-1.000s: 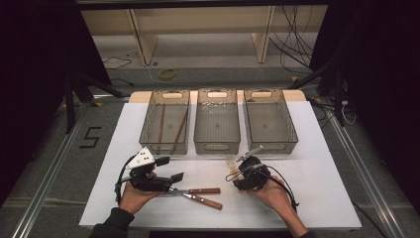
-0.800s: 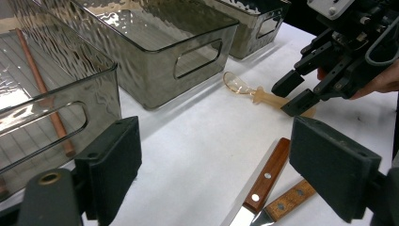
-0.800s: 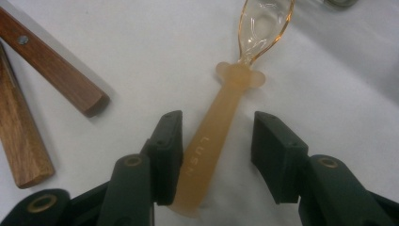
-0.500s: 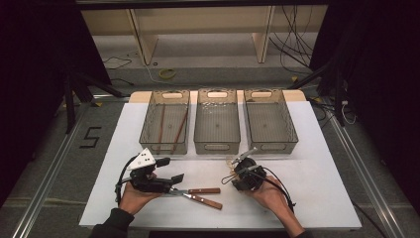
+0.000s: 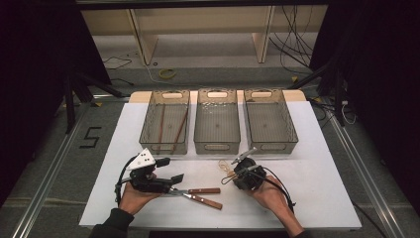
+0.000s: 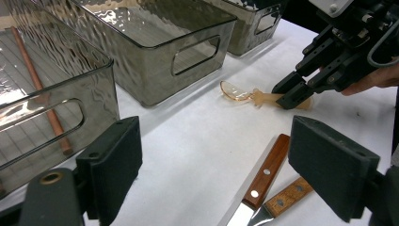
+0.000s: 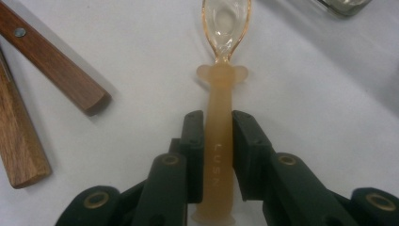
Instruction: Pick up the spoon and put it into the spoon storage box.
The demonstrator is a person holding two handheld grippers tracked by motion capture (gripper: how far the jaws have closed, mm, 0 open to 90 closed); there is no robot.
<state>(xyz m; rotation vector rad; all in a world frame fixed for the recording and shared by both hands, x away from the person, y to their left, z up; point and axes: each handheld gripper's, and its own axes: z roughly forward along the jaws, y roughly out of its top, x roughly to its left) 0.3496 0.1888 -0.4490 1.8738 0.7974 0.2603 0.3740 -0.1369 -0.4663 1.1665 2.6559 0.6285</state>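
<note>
The right gripper has just been closing and now pinches the spoon by its handle on the table before the bins — grasp made, lift next — while the left gripper gapes over two knives.

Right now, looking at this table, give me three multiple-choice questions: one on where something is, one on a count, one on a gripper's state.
1. Where do the two long brown sticks lie?
A. left bin
B. middle bin
C. right bin

2. How many clear bins stand on the table?
A. two
B. three
C. four

3. What is the right gripper doing?
A. hanging open over a bin
B. closed on the amber spoon
C. holding a knife

Answers: 1 A, both sticks rest inside the left bin. 2 B, three bins stand side by side. 3 B, its jaws, which have just been closing, press the spoon's handle from both sides.
</note>
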